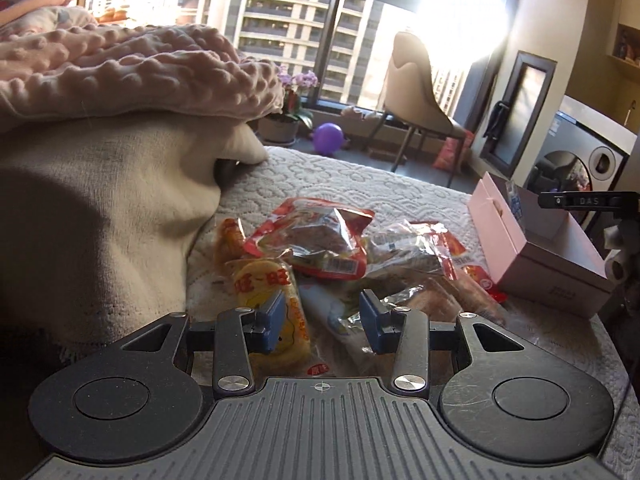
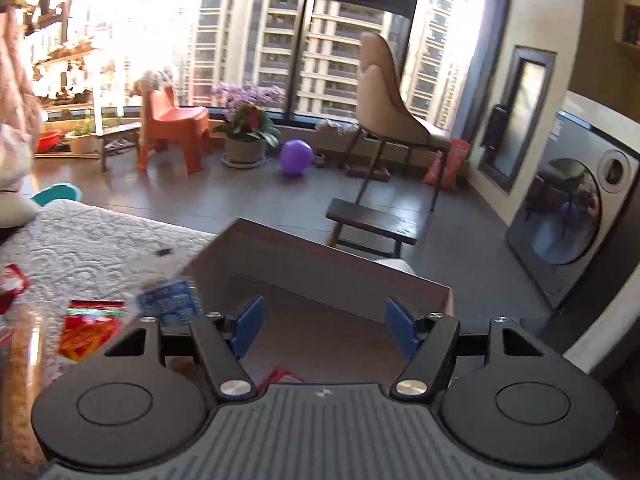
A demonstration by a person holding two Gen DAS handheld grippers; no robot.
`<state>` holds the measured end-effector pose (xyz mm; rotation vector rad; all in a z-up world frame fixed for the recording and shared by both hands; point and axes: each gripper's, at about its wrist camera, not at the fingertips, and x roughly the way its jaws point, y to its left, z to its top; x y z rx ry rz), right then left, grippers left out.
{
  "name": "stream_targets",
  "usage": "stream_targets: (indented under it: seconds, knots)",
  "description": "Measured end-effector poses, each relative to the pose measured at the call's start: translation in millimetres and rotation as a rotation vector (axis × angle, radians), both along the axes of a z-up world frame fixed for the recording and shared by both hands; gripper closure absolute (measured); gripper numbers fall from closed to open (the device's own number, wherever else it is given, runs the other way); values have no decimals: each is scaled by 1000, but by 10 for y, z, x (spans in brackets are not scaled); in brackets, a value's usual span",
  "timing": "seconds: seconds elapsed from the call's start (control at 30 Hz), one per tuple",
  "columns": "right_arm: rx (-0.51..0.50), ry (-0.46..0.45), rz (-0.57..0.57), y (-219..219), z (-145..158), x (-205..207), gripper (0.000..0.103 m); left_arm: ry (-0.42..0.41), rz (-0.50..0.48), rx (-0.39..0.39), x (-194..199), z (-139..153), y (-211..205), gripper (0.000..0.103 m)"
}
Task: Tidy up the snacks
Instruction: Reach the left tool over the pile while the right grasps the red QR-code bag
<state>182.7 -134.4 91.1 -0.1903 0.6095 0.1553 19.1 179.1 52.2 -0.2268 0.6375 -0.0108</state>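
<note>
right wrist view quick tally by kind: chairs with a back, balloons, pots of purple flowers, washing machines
chairs with a back: 2 (orange chair, beige chair)
balloons: 1 (purple balloon)
pots of purple flowers: 1 (flower pot)
washing machines: 1 (washing machine)
total: 5

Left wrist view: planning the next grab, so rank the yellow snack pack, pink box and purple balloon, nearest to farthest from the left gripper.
1. Yellow snack pack: beside the left gripper.
2. Pink box: right, on the bed.
3. Purple balloon: floor, by the window.
</note>
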Motion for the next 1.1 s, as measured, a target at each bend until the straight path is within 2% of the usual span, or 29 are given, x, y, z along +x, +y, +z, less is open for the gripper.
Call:
stream_targets:
  seconds: [0.1,0.23,0.3,0.4,0.47,0.57,0.63,0.7,0.73,0.8,0.9,1.0,1.1]
  knots:
    - [57,45,174,331,109,-92,32,-5,2,-38,-41,-41,34,58]
    - [-6,29,190,672,107,25,33,-15,-10,-42,-142,-45,56,58]
    - [-70,44,122,732,28,206,36,-23,-5,-35,-211,-40,87,58]
    - [-127,42,-28,541,-75,440,37,-30,31,-34,-287,-47,183,58]
    - [-138,58,-124,335,-132,540,37,-33,55,-46,-292,-54,246,58]
    - [-132,131,-228,90,-245,620,37,-38,80,-72,-251,-89,306,58]
    - [-132,109,-243,97,-217,527,39,-37,81,-80,-196,-102,296,58]
    - [-72,72,-149,274,-67,336,37,-26,77,-77,-106,-124,257,58]
    - [-23,82,-93,380,-3,275,35,-13,77,-66,-41,-139,231,58]
    - [133,184,74,719,106,205,24,13,81,-40,52,-167,182,58]
    - [259,370,230,1327,59,225,24,21,70,-47,50,-183,159,58]
    - [254,456,257,1894,-61,269,24,13,51,-71,-77,-176,197,59]
    - [210,500,177,2413,-203,356,24,-10,66,-97,-250,-142,303,59]
